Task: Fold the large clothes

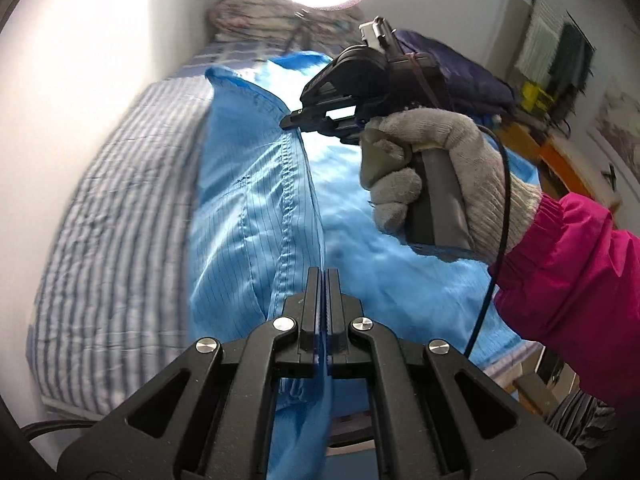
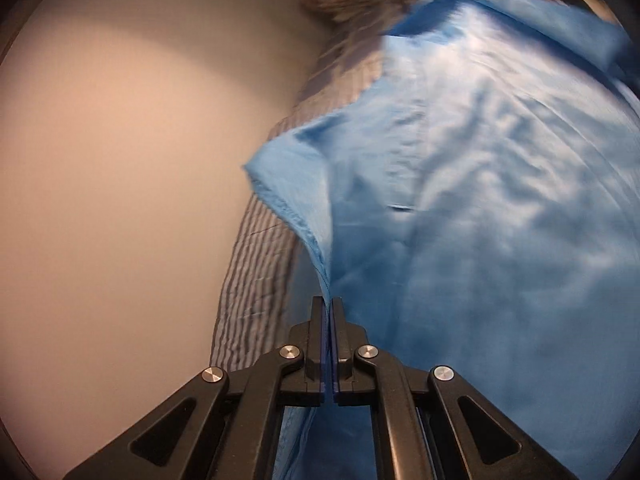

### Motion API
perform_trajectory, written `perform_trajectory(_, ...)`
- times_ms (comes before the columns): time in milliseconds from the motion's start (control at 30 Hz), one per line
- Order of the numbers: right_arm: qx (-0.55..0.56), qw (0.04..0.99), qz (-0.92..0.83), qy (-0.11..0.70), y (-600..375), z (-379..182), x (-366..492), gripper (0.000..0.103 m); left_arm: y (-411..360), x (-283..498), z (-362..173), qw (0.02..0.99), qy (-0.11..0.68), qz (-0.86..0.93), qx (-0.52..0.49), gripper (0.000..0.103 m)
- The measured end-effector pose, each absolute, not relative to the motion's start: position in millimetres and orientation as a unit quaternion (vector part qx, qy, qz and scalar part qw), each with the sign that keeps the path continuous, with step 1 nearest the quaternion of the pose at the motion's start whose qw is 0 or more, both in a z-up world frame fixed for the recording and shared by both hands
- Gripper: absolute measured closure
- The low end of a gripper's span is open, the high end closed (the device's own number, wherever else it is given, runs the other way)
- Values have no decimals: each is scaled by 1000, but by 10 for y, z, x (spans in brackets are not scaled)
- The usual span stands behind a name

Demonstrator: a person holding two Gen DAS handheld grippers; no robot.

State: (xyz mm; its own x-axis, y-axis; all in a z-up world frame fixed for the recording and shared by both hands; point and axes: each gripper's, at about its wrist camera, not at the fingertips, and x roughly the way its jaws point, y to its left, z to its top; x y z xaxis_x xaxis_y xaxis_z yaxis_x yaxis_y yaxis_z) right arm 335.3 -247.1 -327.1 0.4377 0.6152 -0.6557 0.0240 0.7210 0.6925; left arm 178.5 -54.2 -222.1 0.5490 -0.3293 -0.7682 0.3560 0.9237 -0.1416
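From your left wrist view, the blue garment [image 1: 248,216] lies spread over the striped bed [image 1: 120,208], giving you a flat surface to fold on. Your left hand-held gripper [image 1: 324,276] is clamped tight on a stitched edge, and your right hand-held gripper [image 1: 290,120] pinches the same edge farther along, so the edge is held between them.

From your right wrist view, your right hand-held gripper [image 2: 329,304] is closed on a raised ridge of the garment [image 2: 480,200], beside the wall [image 2: 120,180].
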Motion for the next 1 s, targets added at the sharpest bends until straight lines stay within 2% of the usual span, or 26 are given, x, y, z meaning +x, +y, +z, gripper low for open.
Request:
perform_trajectory(267, 350, 769, 137, 518, -2812, -3553, 3307, 103, -911, 1777, -2418, 859, 462, -217, 35, 103)
perform_trajectory(433, 335, 768, 155, 524, -2865, -3533, 3289, 103, -824, 1728, -2410, 852, 469, -234, 19, 103)
perform_trajectory(533, 312, 771, 166, 531, -2854, -3470, 3266, 93, -686, 1635, -2397, 839, 483, -251, -8, 103)
perform_trajectory(567, 297, 777, 164, 531, -2846, -3398, 3244, 77, -615, 1622, -2386, 835, 487, -255, -19, 100)
perform_trajectory(633, 276, 788, 164, 525, -2861, -3303, 3242, 64, -385, 1541, -2310, 830, 487, -267, -55, 99)
perform_trajectory(833, 201, 799, 193, 532, -2805, -2942, 2741, 64, 454, 1514, -2059, 870, 442, -191, -107, 98)
perform_trajectory(900, 184, 792, 202, 546, -2765, -2924, 2448, 64, 705, 1625, -2152, 862, 455, -167, -148, 90)
perform_trajectory(1000, 163, 784, 216, 558, -2690, -2945, 1970, 64, 920, 1717, -2291, 849, 468, -155, -191, 88)
